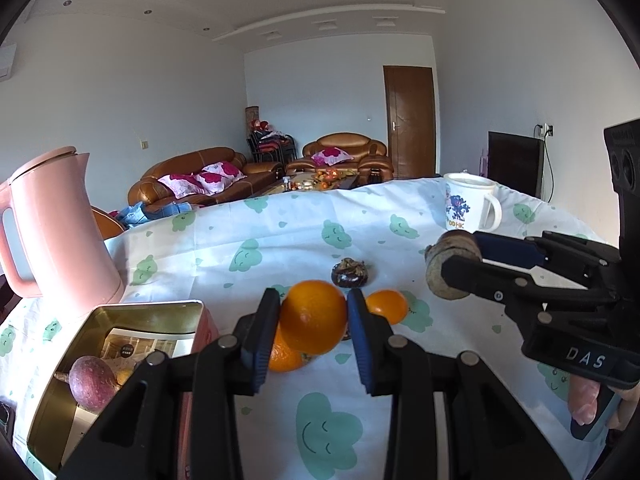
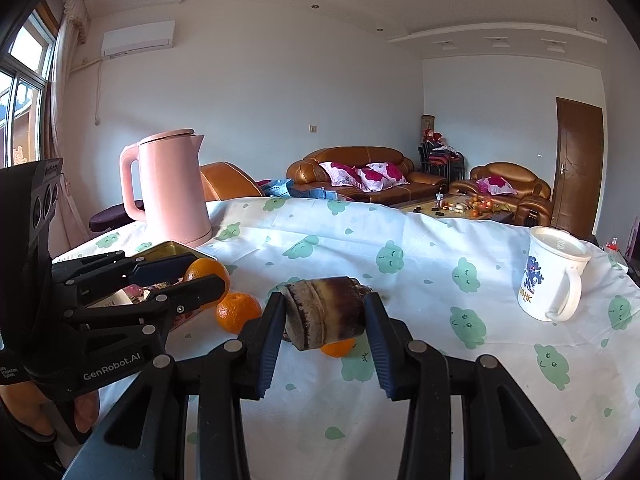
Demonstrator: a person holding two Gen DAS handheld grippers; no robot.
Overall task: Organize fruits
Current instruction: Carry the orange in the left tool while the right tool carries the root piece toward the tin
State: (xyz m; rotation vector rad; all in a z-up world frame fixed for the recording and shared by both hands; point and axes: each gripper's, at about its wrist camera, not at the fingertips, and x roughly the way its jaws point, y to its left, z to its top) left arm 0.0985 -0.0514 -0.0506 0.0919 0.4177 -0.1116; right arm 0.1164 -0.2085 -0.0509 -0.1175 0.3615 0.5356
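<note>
My left gripper is shut on a large orange, held just above a second orange on the cloth. A third orange and a dark round fruit lie just beyond. To the left stands an open gold tin with a purple passion fruit inside. My right gripper is shut on a brown banded root, lifted off the table. In the right wrist view the left gripper holds its orange near the tin.
A pink kettle stands at the back left by the tin. A white lidded mug sits at the far right of the table, which has a cloud-print cloth. Sofas and a door lie beyond the far edge.
</note>
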